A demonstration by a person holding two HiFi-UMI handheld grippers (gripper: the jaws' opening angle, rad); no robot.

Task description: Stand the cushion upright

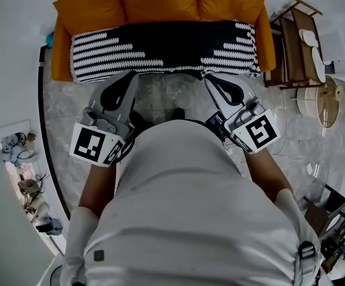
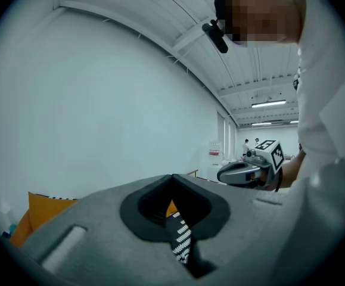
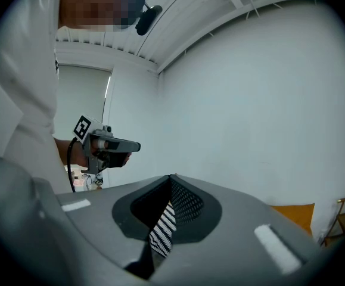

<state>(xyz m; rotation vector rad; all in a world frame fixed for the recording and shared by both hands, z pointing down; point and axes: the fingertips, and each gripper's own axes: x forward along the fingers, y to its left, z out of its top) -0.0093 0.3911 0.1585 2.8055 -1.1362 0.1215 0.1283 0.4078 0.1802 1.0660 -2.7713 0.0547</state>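
Observation:
A long black-and-white striped cushion (image 1: 160,43) lies flat along the seat of an orange sofa (image 1: 160,2). My left gripper (image 1: 131,76) and right gripper (image 1: 210,79) both point at its front edge, one toward each half, jaws shut and empty. Whether the tips touch the fabric I cannot tell. In the left gripper view the shut jaws (image 2: 173,180) frame a strip of striped cushion (image 2: 181,240), and the right gripper (image 2: 226,174) shows beside them. In the right gripper view the shut jaws (image 3: 173,179) frame the cushion (image 3: 163,225), with the left gripper (image 3: 135,146) at left.
A wooden rack (image 1: 294,40) stands right of the sofa, with round wooden pieces (image 1: 324,100) on the floor in front of it. A cluttered shelf (image 1: 29,183) runs along the left. The floor is pale marble. A white wall rises behind the sofa.

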